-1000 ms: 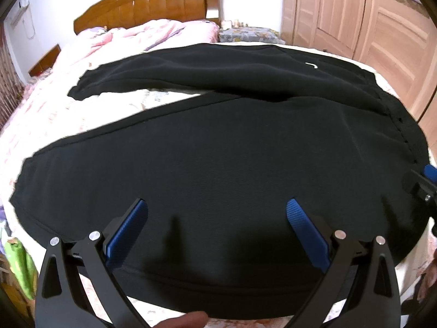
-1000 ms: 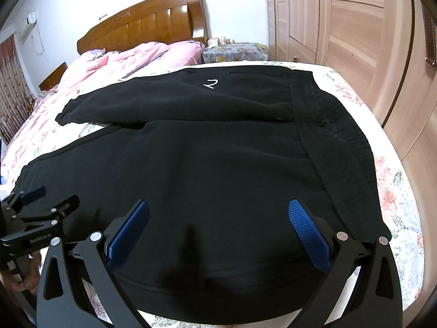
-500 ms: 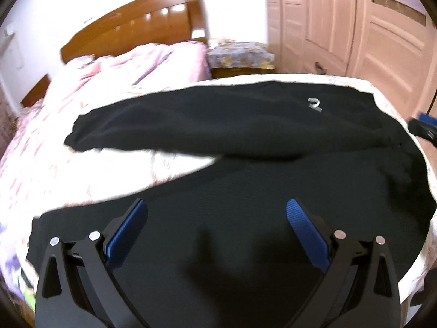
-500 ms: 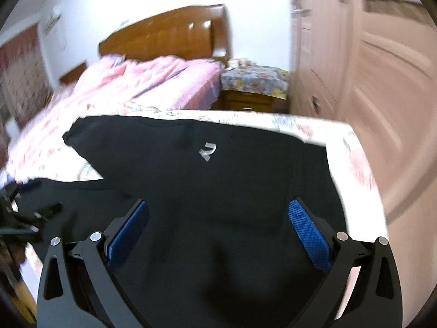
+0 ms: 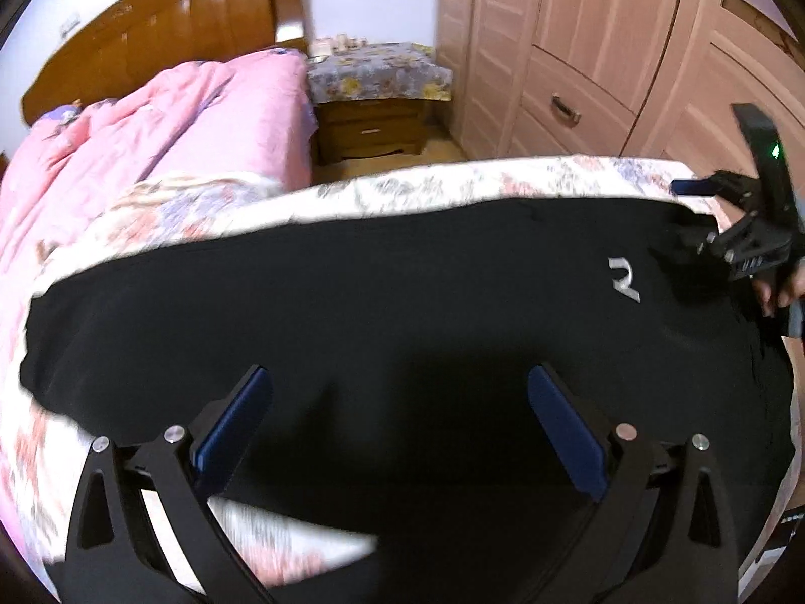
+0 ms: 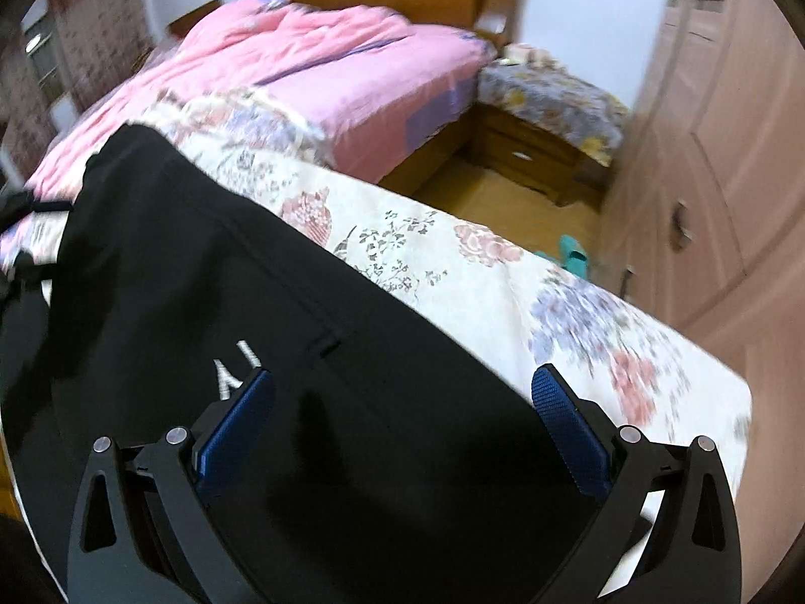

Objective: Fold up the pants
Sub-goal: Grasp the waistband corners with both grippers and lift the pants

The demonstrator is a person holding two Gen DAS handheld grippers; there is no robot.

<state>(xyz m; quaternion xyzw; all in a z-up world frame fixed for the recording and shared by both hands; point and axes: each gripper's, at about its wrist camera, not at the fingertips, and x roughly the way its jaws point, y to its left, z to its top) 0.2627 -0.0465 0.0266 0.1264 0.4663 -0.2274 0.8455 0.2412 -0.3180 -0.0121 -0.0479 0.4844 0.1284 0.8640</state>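
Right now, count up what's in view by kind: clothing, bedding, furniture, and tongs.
Clothing: 1, black pants
Bedding: 2, pink quilt, floral sheet
Furniture: 3, headboard, nightstand, wardrobe
Tongs: 2, left tongs, right tongs
Total: 8

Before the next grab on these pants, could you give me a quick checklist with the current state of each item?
1. Left claw open, nothing held: ok.
2. Right claw open, nothing held: ok.
3. Black pants lying spread on the floral bedsheet: ok.
4. Far edge of the pants visible and unobstructed: ok.
5. Both claws over the fabric: ok.
6. Fabric wrinkle-free under the claws: cannot tell, blurred and dark.
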